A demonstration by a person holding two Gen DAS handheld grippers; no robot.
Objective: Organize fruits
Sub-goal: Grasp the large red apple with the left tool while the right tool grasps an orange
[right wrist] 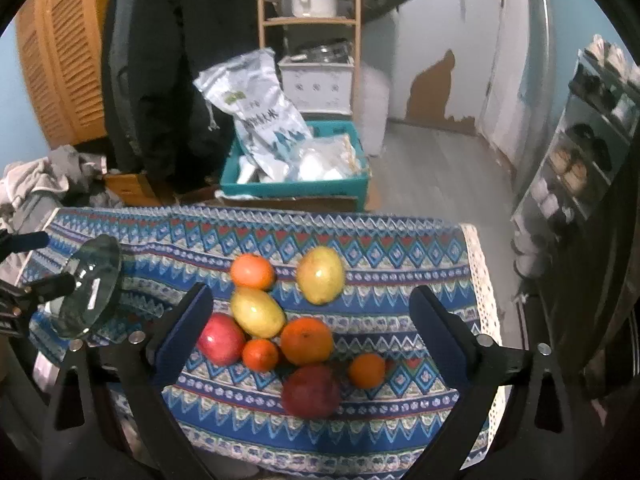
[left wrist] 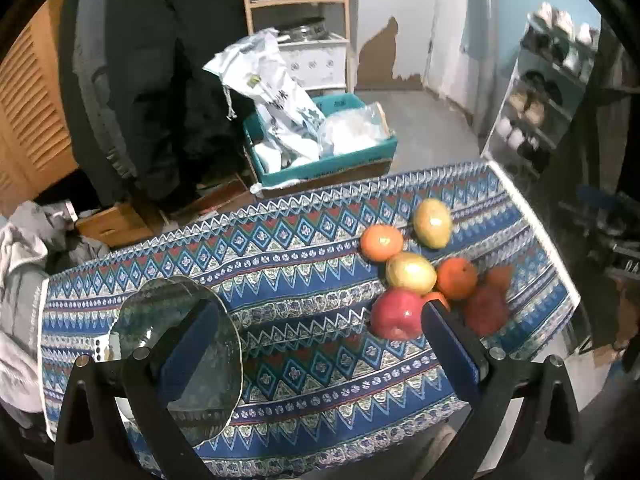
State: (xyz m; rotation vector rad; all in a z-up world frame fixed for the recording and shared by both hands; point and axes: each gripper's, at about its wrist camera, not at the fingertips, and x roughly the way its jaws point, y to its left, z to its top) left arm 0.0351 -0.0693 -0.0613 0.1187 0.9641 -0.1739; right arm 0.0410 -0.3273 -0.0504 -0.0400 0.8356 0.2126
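Several fruits lie in a loose pile on the patterned tablecloth [right wrist: 380, 264]: a red apple [right wrist: 221, 338], a dark red apple [right wrist: 311, 391], two yellow-green mangoes [right wrist: 320, 274] [right wrist: 257, 312], and several oranges [right wrist: 306, 341] [right wrist: 253, 271]. A clear glass bowl [left wrist: 180, 352] stands at the table's left; it also shows in the right wrist view [right wrist: 90, 286]. My left gripper [left wrist: 320, 320] is open, its left finger over the bowl, its right finger beside the red apple [left wrist: 396, 314]. My right gripper [right wrist: 312, 308] is open above the fruit pile, empty.
Beyond the table's far edge a teal box [left wrist: 320, 168] holds plastic bags. A wooden shelf [right wrist: 308, 20] with a pot, a louvred cabinet [right wrist: 60, 52] and dark hanging coats stand behind. A shoe rack [right wrist: 580, 160] is at the right. Clothes [left wrist: 20, 264] lie at the left.
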